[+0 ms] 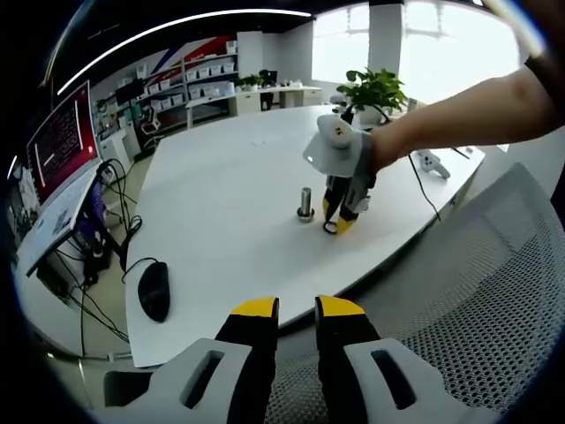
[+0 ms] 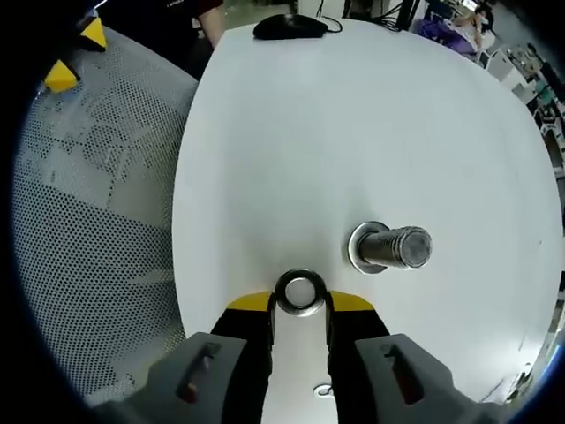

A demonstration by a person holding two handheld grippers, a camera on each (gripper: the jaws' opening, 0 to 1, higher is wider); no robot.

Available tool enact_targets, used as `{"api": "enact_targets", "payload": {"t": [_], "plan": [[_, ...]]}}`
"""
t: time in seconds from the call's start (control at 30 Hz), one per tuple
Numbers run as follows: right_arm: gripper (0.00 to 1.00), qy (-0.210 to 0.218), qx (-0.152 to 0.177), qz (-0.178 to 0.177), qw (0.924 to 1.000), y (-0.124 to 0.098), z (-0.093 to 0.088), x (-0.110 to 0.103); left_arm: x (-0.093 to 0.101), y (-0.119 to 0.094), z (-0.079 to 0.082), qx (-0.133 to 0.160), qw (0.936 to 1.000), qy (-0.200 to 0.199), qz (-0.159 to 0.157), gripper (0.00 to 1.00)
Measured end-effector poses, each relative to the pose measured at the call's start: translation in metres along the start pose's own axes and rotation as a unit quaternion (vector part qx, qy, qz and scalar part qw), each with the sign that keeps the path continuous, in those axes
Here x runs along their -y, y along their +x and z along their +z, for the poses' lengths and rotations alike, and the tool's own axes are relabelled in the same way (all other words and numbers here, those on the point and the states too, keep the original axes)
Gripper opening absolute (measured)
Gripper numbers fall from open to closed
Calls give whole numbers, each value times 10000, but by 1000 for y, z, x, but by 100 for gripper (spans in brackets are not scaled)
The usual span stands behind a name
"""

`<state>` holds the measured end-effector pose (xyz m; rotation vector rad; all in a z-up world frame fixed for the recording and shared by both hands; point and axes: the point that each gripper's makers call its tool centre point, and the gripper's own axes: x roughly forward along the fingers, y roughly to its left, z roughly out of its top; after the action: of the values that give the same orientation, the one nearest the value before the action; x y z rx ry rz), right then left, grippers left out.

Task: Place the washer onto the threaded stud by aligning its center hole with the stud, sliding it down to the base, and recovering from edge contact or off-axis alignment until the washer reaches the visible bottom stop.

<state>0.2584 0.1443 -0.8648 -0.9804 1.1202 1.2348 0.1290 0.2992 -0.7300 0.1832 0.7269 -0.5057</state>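
In the left gripper view, my left gripper (image 1: 297, 309) has its yellow-tipped jaws standing a narrow gap apart with nothing between them, held back over the mesh chair back (image 1: 494, 300) at the near edge of the white table (image 1: 221, 194). Out on the table, my right gripper (image 1: 338, 225) points steeply down, my hand (image 1: 380, 150) wrapped around its body and my forearm reaching in from the right. Its tips sit just beside the threaded stud (image 1: 305, 203), which stands upright on its base. A black mouse (image 1: 154, 290) lies near the table's left edge, and a potted plant (image 1: 375, 88) stands at the far side.

In the right gripper view, my right gripper (image 2: 300, 305) pinches the washer (image 2: 301, 292) by its rim, jaws pressed against both sides, its center hole facing the camera. The washer is near the threaded stud (image 2: 395, 247) but apart from it, not yet over its top. The mouse (image 2: 290, 26) lies far across the table (image 2: 291, 132).
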Motion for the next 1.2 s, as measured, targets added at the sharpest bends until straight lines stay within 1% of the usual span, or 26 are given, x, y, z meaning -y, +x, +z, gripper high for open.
{"api": "enact_targets", "payload": {"t": [0.27,0.63,0.77,0.9,0.97,1.1,1.2], "plan": [[23,145,175,-59,9997,-19,8,6,0,0,0,1,10000,5,-4,14],[23,71,261,-119,9996,-45,20,7,0,0,0,1,10000,6,-1,14],[23,27,372,-183,9991,-55,28,8,0,0,0,-3,10000,6,-4,14],[23,-30,451,-259,9986,-59,34,11,0,0,0,-4,10000,4,-3,14],[23,-65,471,-358,9982,-61,37,17,0,0,-1,-6,10000,2,-3,14],[23,-70,480,-422,9979,-62,38,23,0,0,-1,-10,10000,-2,-3,14],[23,-76,483,-544,9973,-61,38,31,0,0,-1,-5,10000,1,-2,14]]}}
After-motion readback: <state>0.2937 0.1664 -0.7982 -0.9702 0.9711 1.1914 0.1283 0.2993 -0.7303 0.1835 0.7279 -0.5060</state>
